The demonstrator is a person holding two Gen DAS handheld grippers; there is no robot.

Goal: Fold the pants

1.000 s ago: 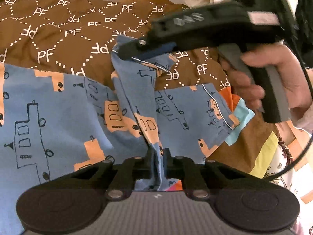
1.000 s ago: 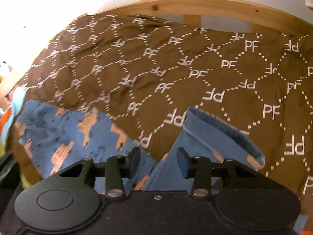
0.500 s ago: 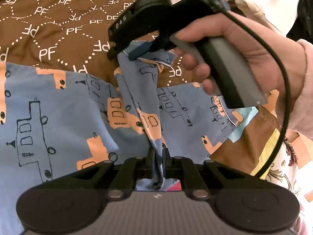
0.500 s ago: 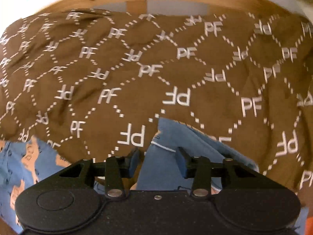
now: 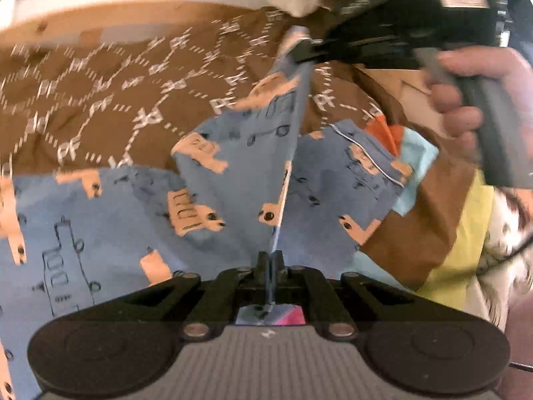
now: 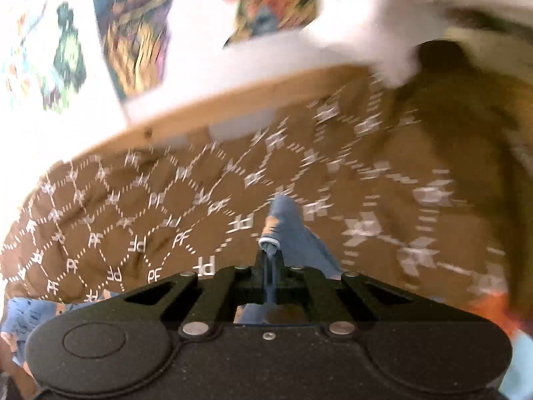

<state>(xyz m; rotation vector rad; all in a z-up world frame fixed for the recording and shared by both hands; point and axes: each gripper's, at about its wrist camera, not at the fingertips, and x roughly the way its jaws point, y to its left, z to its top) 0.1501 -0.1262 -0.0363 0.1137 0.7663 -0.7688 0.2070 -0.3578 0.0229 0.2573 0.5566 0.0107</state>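
Blue pants [image 5: 110, 220] with orange truck prints lie on a brown "PF" blanket [image 5: 100, 100]. My left gripper [image 5: 270, 258] is shut on an edge of the pants. My right gripper [image 5: 304, 48] is shut on the same edge farther away, and the fabric [image 5: 260, 153] is stretched taut and lifted between the two. In the right wrist view the right gripper [image 6: 270, 256] pinches a blue fold with a white-piped hem [image 6: 283, 220]. A second pant part [image 5: 359, 173] lies flat at the right.
A wooden bed frame [image 6: 233, 100] runs along the far side of the blanket [image 6: 133, 206]. A white cloth [image 6: 399, 10] lies at the far right. A colour-block sheet [image 5: 466, 220] shows at the right edge. Both views are motion-blurred.
My right gripper has shut on the pant edge and lifted it up and away. The fabric between the two grippers has pulled taut. My left gripper kept its hold.
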